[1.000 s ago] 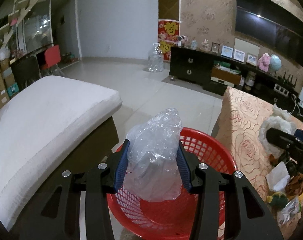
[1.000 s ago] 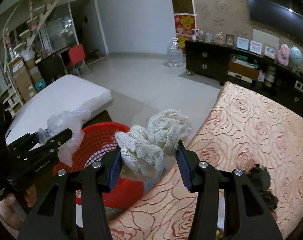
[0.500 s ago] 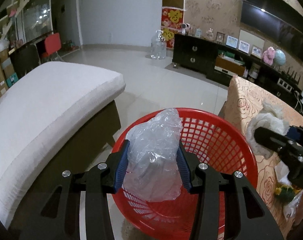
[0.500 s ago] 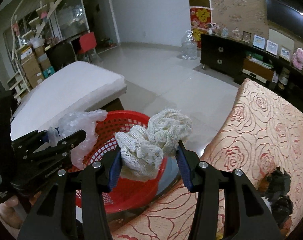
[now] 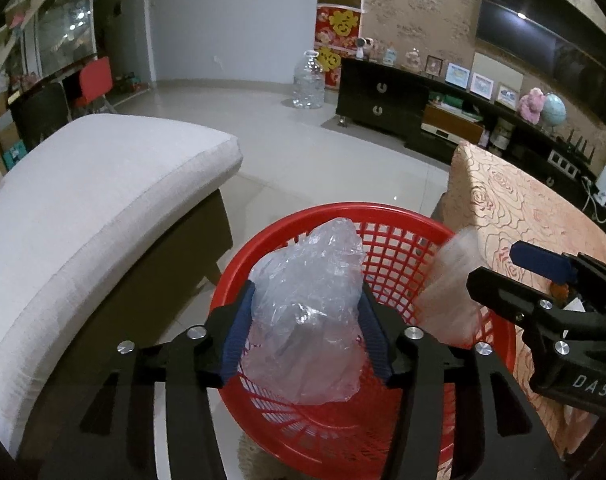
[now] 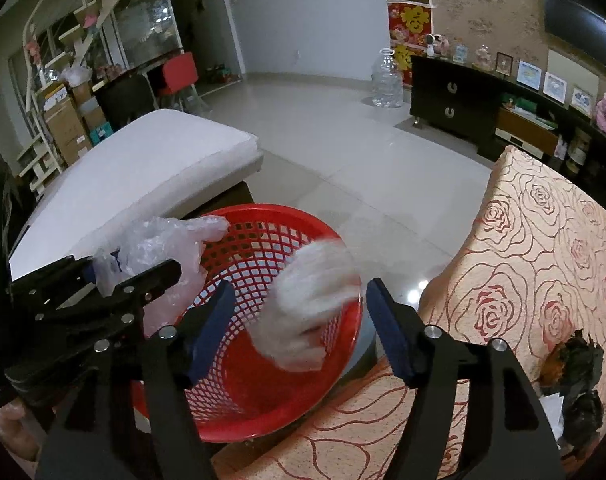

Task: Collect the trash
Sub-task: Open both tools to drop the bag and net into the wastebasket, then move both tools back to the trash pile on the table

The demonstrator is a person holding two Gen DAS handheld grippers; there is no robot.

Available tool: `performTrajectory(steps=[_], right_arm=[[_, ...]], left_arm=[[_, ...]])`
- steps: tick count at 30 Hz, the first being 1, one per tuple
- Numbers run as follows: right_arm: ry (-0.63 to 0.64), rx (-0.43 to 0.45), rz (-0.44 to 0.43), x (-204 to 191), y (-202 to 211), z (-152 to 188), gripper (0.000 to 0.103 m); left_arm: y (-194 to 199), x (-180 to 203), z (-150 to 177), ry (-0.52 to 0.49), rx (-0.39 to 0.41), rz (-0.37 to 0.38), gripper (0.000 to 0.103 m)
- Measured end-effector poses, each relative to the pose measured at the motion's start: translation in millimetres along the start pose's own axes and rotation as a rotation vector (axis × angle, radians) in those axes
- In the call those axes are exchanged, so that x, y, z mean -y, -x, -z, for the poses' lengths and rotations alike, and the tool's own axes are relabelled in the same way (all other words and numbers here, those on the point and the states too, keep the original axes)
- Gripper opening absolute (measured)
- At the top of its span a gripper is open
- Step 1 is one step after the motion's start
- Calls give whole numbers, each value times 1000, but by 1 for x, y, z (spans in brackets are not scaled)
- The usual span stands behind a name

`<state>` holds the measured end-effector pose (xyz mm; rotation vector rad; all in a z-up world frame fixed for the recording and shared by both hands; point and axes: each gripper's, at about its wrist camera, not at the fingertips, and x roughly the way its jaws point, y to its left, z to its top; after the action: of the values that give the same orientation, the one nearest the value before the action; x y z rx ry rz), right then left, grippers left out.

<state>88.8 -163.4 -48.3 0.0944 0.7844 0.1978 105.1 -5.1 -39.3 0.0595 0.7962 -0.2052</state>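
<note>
Right wrist: right tongs (image 6: 299,322) spread wide, white mesh wad (image 6: 311,300) loose over red basket (image 6: 263,216) | left tongs (image 5: 305,344) clamp plastic bag (image 5: 307,320)

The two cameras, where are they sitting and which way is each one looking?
Left wrist: sits on the left gripper, looking forward and down along its fingers at the clear plastic bag it clamps above the red basket; the right gripper shows at the right.
Right wrist: sits on the right gripper, open, looking down at the blurred white net wad over the basket; the left gripper shows at the left, with some skin below it.
Both share the basket, white cushion, rose-patterned cloth and water jug.
</note>
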Motion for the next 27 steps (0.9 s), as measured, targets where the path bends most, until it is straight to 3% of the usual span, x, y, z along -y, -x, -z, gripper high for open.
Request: performTrajectory(steps=[5,10,27], right_arm=[[-25,7,13,7,5,0,70],[-34,20,31,13,12,0,70],[-76,94,111,38,58,6,76]], left_arm=[[5,2,-1,-4,27,1,67],[11,4,-2,-1,57,4,74],[32,13,-5,11,133,49,77]])
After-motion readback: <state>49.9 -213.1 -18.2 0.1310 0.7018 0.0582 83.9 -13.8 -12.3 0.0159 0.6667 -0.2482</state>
